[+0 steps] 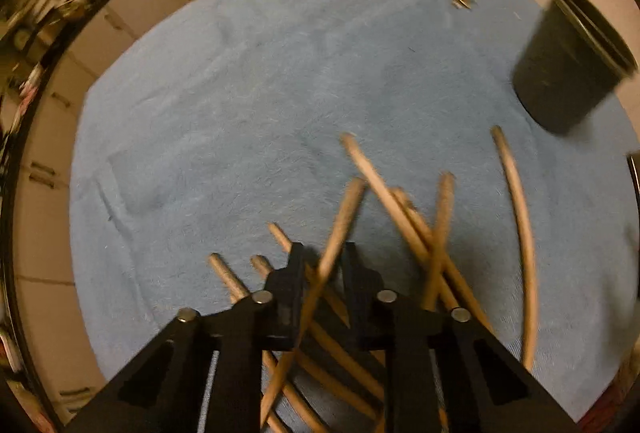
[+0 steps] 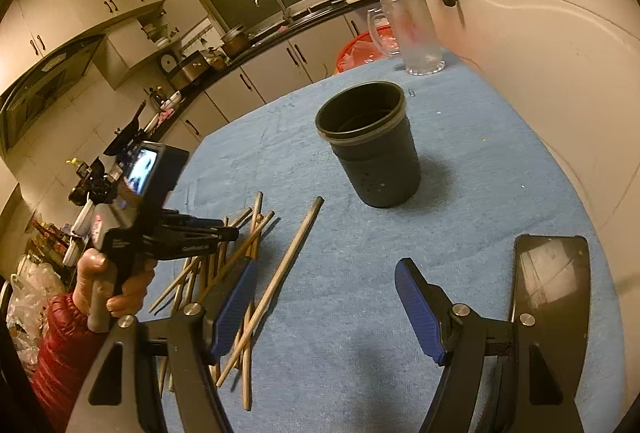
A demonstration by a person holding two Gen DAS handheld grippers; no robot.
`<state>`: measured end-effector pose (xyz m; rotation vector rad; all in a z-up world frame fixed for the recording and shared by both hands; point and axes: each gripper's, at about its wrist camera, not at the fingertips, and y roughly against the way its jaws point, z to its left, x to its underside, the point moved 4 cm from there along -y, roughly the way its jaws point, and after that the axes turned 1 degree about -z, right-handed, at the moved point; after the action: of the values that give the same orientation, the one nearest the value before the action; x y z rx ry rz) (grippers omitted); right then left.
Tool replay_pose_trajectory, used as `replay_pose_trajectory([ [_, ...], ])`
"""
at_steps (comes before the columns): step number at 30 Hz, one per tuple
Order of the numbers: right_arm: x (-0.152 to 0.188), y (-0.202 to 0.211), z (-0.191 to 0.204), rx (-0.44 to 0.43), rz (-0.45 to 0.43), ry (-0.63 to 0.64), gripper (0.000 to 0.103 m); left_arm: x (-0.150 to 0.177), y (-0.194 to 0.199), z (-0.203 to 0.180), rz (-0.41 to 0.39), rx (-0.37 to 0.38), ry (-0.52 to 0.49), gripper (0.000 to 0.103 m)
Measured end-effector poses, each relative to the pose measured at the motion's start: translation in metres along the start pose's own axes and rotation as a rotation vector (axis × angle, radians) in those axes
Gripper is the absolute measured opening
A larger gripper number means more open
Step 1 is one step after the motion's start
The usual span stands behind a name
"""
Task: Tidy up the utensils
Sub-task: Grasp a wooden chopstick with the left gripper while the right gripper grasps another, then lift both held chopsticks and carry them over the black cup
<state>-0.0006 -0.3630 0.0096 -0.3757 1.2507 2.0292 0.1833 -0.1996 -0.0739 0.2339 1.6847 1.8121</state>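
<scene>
Left wrist view is showing the left claw [image 1: 322,257] pinching together on one wooden chopstick [image 1: 340,229] lifted out of the loose pile of chopsticks [image 2: 236,265], which is lying on the blue tabletop [image 2: 360,273]. Right claw [image 2: 324,297] is hovering spread apart, gripping nothing, near the upright dark cup [image 2: 372,149].

A: What blocks the cloth [image 2: 360,313]?

B: From the right wrist view, the dark holder [image 2: 370,145] stands at twelve o'clock and the chopsticks [image 2: 248,265] pile at nine, with the left gripper [image 2: 232,233] over them. A phone [image 2: 552,281] lies at three.

A: Open lanes?

B: Bare cloth between pile and holder. A glass pitcher [image 2: 412,33] stands beyond; small bits near it, perhaps clips.
</scene>
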Motion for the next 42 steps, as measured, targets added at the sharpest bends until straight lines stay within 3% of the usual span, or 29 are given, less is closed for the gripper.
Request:
replay_pose_trajectory([
  [5, -0.007, -0.022, 0.025, 0.044, 0.04, 0.065, 0.074, 0.016, 0.008, 0.031, 0.001, 0.017, 0.154, 0.008],
  [9, -0.013, -0.061, 0.043, 0.079, 0.129, 0.066, 0.053, 0.031, 0.014, 0.051, -0.022, 0.031, 0.212, 0.008],
  [12, -0.014, -0.092, 0.045, 0.126, 0.193, 0.048, 0.041, 0.04, 0.017, 0.061, -0.03, 0.056, 0.229, 0.008],
  [19, -0.019, -0.141, 0.044, 0.26, 0.257, 0.082, 0.036, 0.044, 0.019, 0.082, -0.048, 0.093, 0.228, 0.008],
  [23, -0.023, -0.159, 0.048, 0.337, 0.28, 0.157, 0.027, 0.049, 0.022, 0.085, -0.056, 0.103, 0.224, 0.008],
  [24, -0.024, -0.162, 0.05, 0.339, 0.279, 0.18, 0.019, 0.05, 0.023, 0.088, -0.058, 0.106, 0.226, 0.008],
  [27, -0.031, -0.163, 0.048, 0.296, 0.282, 0.163, 0.008, 0.043, 0.02, 0.083, -0.061, 0.123, 0.236, 0.008],
  [31, -0.042, -0.141, 0.05, 0.223, 0.213, 0.114, 0.008, 0.047, 0.032, 0.086, -0.094, 0.129, 0.255, 0.008],
  [35, -0.052, -0.1, 0.064, 0.098, 0.099, 0.099, 0.008, 0.06, 0.069, 0.092, -0.174, 0.128, 0.282, 0.008],
  [42, -0.05, -0.031, 0.081, -0.013, -0.106, 0.141, 0.008, 0.081, 0.153, 0.09, -0.362, 0.1, 0.312, 0.008],
])
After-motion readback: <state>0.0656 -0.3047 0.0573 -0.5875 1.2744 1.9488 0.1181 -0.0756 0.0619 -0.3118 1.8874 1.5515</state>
